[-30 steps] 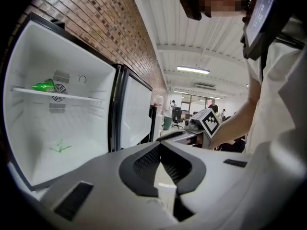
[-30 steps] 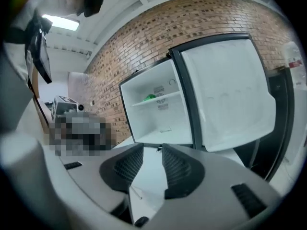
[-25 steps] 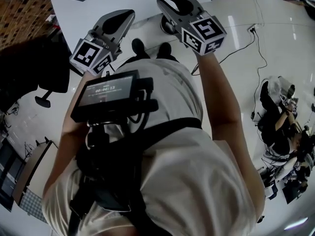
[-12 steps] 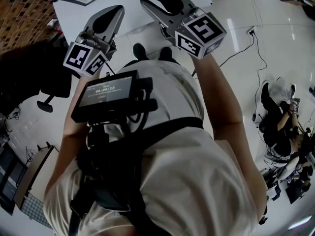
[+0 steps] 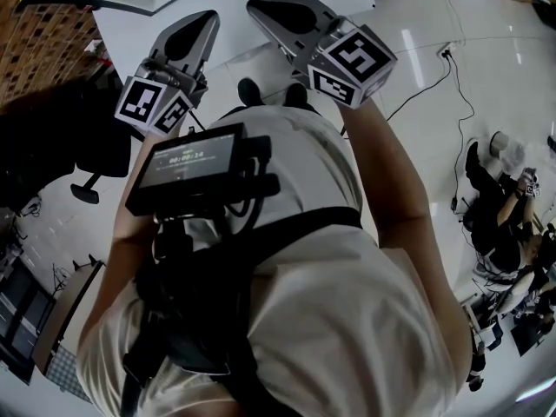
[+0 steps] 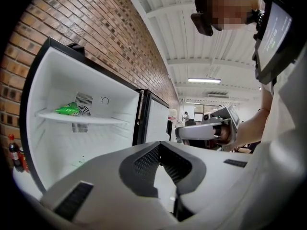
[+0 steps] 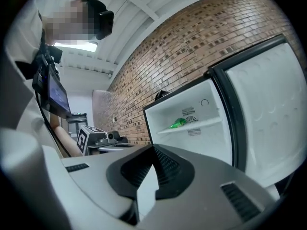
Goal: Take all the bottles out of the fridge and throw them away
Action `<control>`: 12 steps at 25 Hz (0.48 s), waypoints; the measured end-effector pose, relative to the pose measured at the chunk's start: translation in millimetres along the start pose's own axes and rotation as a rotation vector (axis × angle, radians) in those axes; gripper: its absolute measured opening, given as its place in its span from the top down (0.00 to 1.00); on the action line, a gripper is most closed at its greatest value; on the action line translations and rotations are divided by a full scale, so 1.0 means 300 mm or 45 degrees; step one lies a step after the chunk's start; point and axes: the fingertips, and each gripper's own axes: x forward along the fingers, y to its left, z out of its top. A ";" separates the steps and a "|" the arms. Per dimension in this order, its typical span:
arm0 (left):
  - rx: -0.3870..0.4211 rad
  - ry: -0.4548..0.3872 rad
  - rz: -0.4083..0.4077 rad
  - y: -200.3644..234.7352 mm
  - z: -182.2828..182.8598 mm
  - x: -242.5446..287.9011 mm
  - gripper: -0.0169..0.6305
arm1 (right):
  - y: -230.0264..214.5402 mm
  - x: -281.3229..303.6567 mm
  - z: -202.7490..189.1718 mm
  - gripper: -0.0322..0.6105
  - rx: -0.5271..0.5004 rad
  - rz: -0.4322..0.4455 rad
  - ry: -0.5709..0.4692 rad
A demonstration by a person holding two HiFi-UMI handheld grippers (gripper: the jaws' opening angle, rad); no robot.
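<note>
Left gripper view: fridge (image 6: pixel 57 152), door open, white interior. Green bottle (image 6: pixel 67 110) lying on its side on the fridge's upper shelf (image 6: pixel 108 120), at the left end, in front of the rear vent. Dark bottle with red cap (image 6: pixel 14 153) upright outside the fridge, just beside its left wall, against the brick wall (image 6: pixel 96 28). Left gripper (image 6: pixel 159 145): jaws together, nothing between, facing the fridge opening. Right gripper (image 7: pixel 153 148): jaws have just been closing, now together, empty, also facing the fridge.
</note>
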 end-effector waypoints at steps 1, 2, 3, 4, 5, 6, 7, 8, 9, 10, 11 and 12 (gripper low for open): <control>0.002 -0.001 -0.005 -0.001 0.001 0.005 0.97 | 0.000 -0.001 0.003 0.95 -0.002 -0.002 -0.004; 0.003 -0.002 -0.008 0.000 0.003 0.009 0.97 | -0.001 -0.002 0.006 0.95 -0.001 -0.005 -0.007; 0.003 -0.002 -0.011 0.000 0.005 0.012 0.97 | -0.002 -0.003 0.008 0.95 0.001 -0.008 -0.010; 0.003 -0.003 -0.015 0.001 0.008 0.016 0.97 | -0.005 -0.005 0.011 0.95 0.002 -0.009 -0.013; 0.003 -0.004 -0.023 -0.001 0.012 0.021 0.97 | -0.008 -0.007 0.013 0.95 0.001 -0.011 -0.015; 0.006 -0.004 -0.037 -0.005 0.016 0.026 0.97 | -0.014 -0.008 0.015 0.95 0.002 -0.013 -0.016; 0.012 -0.006 -0.054 -0.009 0.021 0.032 0.97 | -0.019 -0.009 0.016 0.95 0.006 -0.016 -0.017; 0.022 -0.008 -0.066 -0.012 0.025 0.037 0.97 | -0.025 -0.008 0.017 0.95 0.011 -0.020 -0.018; 0.035 -0.009 -0.068 -0.012 0.028 0.040 0.97 | -0.030 -0.007 0.016 0.95 0.014 -0.022 -0.019; 0.049 -0.010 -0.060 -0.008 0.029 0.043 0.97 | -0.034 -0.005 0.015 0.95 0.016 -0.022 -0.021; 0.058 -0.012 -0.044 0.000 0.031 0.045 0.97 | -0.037 -0.003 0.014 0.95 0.015 -0.022 -0.022; 0.056 -0.018 -0.028 0.008 0.033 0.045 0.97 | -0.039 -0.002 0.013 0.95 0.013 -0.020 -0.023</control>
